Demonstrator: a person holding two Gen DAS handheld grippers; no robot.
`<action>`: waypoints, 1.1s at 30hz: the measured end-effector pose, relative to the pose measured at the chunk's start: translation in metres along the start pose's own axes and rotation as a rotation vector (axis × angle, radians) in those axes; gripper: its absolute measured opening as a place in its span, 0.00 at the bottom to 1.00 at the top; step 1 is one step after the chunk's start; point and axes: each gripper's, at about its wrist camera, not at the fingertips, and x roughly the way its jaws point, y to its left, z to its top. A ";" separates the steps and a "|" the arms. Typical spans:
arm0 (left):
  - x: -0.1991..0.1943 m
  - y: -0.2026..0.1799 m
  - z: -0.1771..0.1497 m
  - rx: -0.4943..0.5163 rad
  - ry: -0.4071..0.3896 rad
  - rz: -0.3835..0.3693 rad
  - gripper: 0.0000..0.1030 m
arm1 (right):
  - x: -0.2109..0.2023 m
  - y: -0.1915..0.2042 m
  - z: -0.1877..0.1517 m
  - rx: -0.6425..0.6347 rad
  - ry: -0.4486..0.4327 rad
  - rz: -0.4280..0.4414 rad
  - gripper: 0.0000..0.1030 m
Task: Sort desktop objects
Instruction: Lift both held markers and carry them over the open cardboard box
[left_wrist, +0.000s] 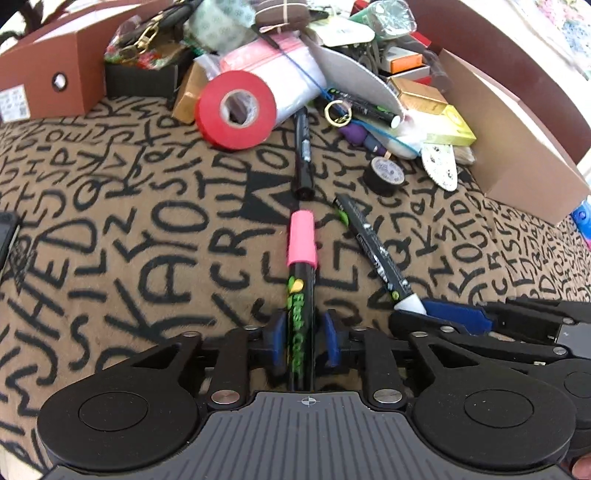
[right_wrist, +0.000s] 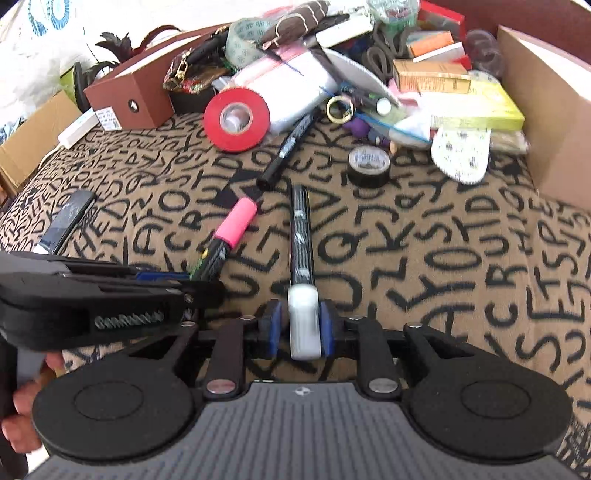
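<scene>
My left gripper is shut on a black marker with a pink cap, which points forward over the lettered cloth; the same marker shows in the right wrist view. My right gripper is shut on a black marker with a white cap, also seen in the left wrist view. A third black marker lies on the cloth ahead. A red tape roll and a small black tape roll sit beyond.
A pile of boxes, bags, a gold ring and a patterned insole fills the back. A brown box stands back left, a cardboard box at right. A dark flat object lies at left.
</scene>
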 end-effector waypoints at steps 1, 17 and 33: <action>0.002 -0.001 0.002 0.007 -0.007 0.012 0.41 | 0.002 0.001 0.003 -0.007 -0.008 -0.011 0.26; 0.008 -0.004 0.008 0.070 -0.012 0.059 0.25 | 0.024 -0.002 0.015 -0.092 0.015 -0.016 0.31; -0.005 -0.026 0.003 0.070 -0.055 0.088 0.11 | -0.001 -0.017 0.009 -0.005 -0.049 0.048 0.18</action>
